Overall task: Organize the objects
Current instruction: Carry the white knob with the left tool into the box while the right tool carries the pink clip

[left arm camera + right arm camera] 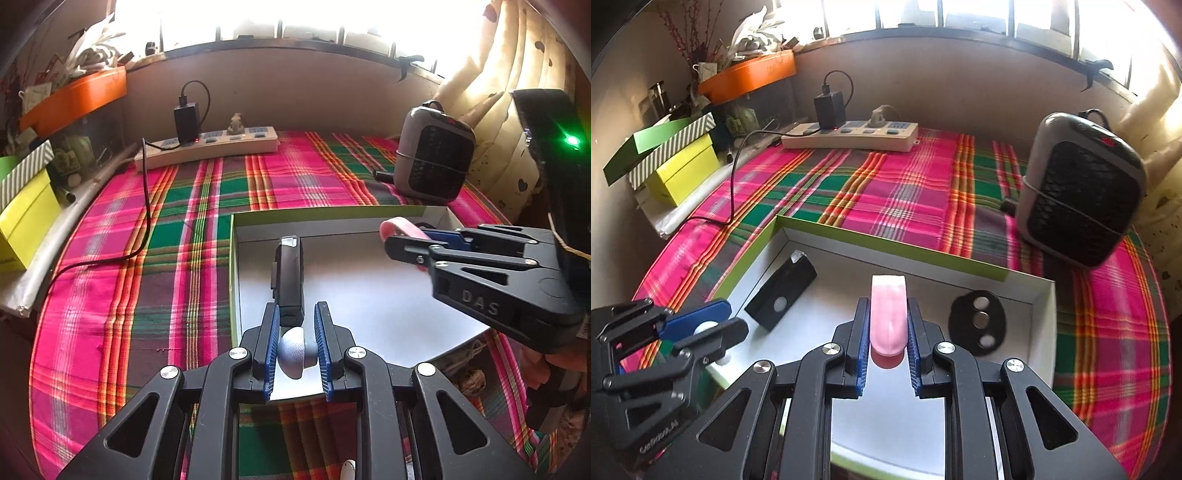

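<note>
A shallow white box with green sides [233,236] [897,247] lies on the plaid cloth. My left gripper [296,325] is shut on a small white rounded object [292,352] at the box's near left edge; it also shows in the right wrist view [701,325]. A black rectangular device [289,273] [781,291] lies in the box just ahead of it. My right gripper [888,321] [410,247] is shut on a pink object [888,314] [400,227] held over the box. A flat black oval piece with holes [979,323] lies in the box to its right.
A power strip [207,147] [849,136] with a black charger and cable lies at the back. A grey and black heater [432,155] [1078,195] stands at the right. Yellow and green boxes [676,166] [22,218] and an orange tray [750,74] are stacked at the left.
</note>
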Action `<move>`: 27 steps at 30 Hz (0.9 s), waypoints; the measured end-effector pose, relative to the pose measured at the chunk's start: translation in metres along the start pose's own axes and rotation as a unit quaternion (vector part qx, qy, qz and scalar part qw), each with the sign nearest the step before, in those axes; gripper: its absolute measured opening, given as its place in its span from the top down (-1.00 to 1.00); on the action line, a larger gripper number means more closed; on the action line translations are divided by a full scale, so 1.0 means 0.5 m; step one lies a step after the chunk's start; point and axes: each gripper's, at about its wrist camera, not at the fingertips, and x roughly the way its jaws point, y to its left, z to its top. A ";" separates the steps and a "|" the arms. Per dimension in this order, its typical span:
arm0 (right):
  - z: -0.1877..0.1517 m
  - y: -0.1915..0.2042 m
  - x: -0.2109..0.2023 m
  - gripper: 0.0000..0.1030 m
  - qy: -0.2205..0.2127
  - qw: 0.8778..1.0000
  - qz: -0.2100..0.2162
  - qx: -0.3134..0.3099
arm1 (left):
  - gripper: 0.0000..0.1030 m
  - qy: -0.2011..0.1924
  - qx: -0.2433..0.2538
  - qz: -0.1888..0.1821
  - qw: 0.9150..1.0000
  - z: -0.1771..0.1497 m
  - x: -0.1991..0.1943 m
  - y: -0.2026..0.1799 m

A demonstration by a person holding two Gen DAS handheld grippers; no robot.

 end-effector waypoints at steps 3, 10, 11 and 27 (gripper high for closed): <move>0.005 0.003 0.015 0.64 0.006 1.000 0.000 -0.005 | 0.66 0.004 -0.003 0.003 1.000 0.000 0.006 0.002; 0.018 -0.002 0.049 0.64 0.022 1.000 -0.003 -0.007 | 0.66 0.014 0.002 0.004 1.000 -0.007 0.025 -0.007; 0.019 -0.002 0.052 0.64 0.024 1.000 -0.004 -0.007 | 0.66 0.016 0.001 0.005 1.000 -0.007 0.028 -0.006; 0.033 0.009 0.087 0.63 0.040 0.999 -0.011 -0.017 | 0.66 0.021 0.007 0.006 1.000 -0.010 0.045 -0.004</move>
